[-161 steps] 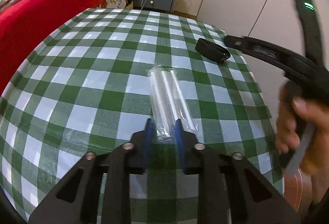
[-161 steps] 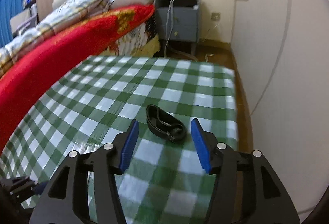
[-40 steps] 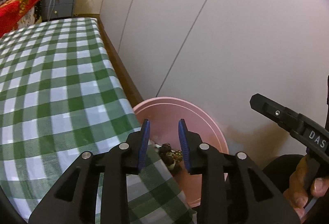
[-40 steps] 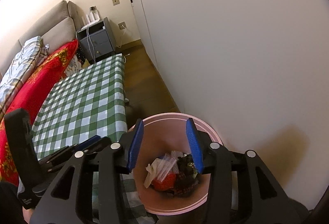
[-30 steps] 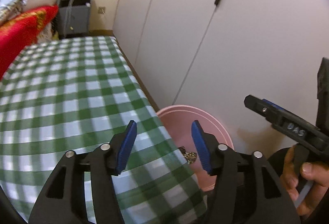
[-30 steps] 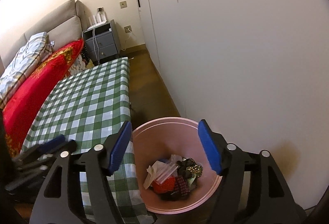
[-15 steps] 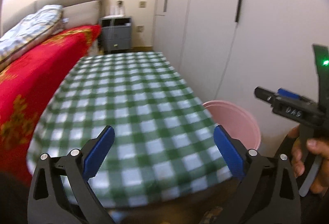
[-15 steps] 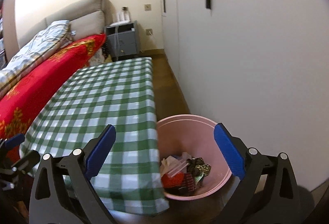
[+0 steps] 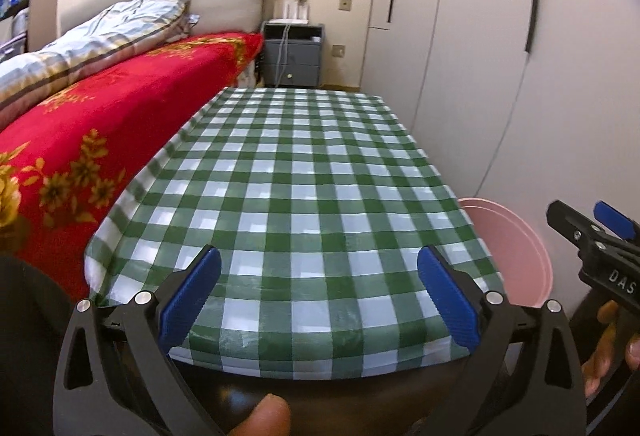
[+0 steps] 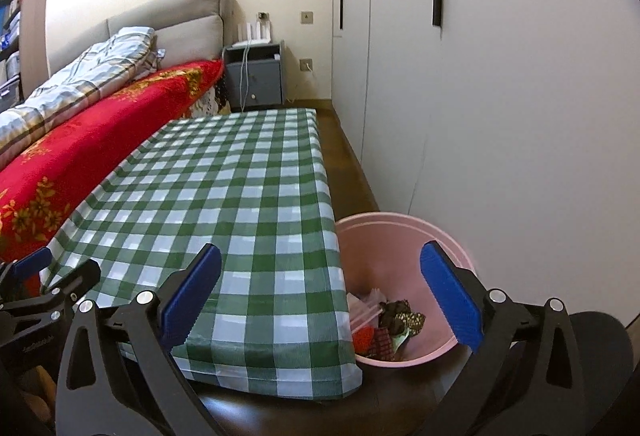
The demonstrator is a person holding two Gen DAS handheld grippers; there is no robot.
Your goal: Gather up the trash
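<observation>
Both hand-held grippers (image 9: pixel 318 290) (image 10: pixel 320 290) (spread wide) overlook binned trash (image 10: pixel 386 328).

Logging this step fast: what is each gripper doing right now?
Left gripper: open, holding nothing.
Right gripper: open, holding nothing.

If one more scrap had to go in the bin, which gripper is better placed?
Right, probably. The right gripper is open with the pink bin and its trash just below it. The left gripper, also open, faces the table.
</observation>
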